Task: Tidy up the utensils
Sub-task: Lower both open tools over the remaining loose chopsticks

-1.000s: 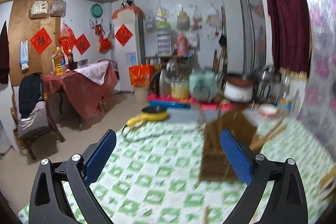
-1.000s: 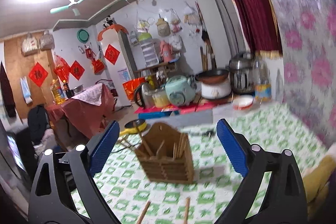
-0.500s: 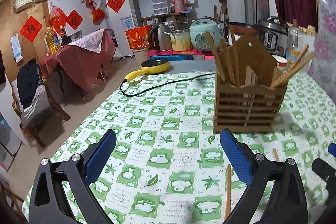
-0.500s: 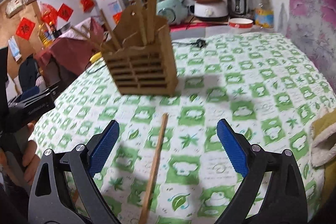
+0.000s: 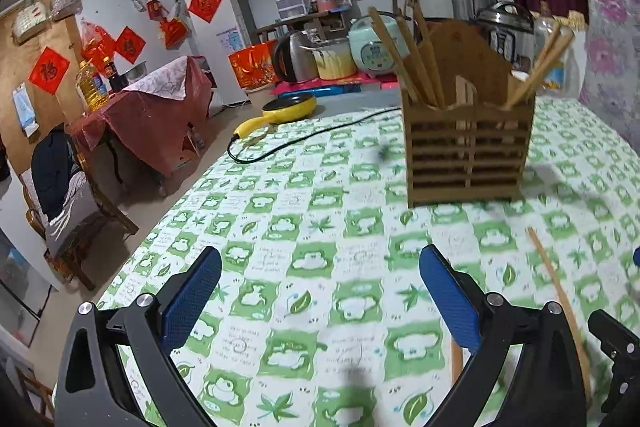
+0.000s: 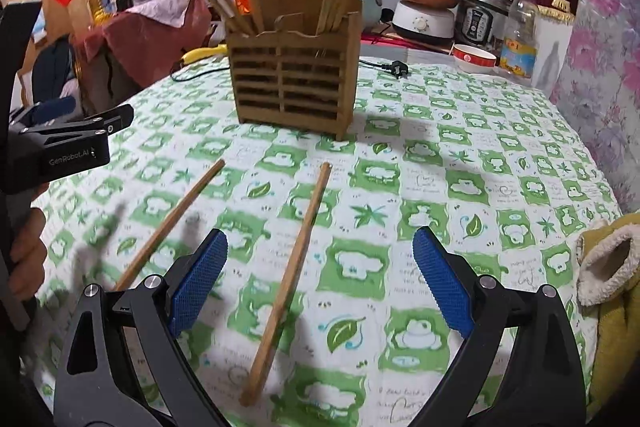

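Right wrist view gives me most of the tabletop, spread with a green-and-white check cloth. Toward the far side stands the wooden holder, a slatted box split into compartments, already carrying several chopsticks that lean out at angles; I judge it is the place the loose pieces belong, upright and out of the way.

Nearer to me, both sets of tongs are spread wide and hold nothing. My right tongs hang low over the cloth with a loose chopstick lying between the blue pads, its near end close to the camera and its far end pointing toward the holder. Straddling it like that looks like a setup for a pinch across its width. My left tongs hover over bare cloth to the left, well apart from anything graspable, so I read them as waiting.

A second chopstick lies left of the first, slanted, near the left tongs' side. In the left wrist view one loose stick shows at the right edge; I cannot tell which of the two it is.

Both sticks lie flat, so a low, careful pinch seems called for.
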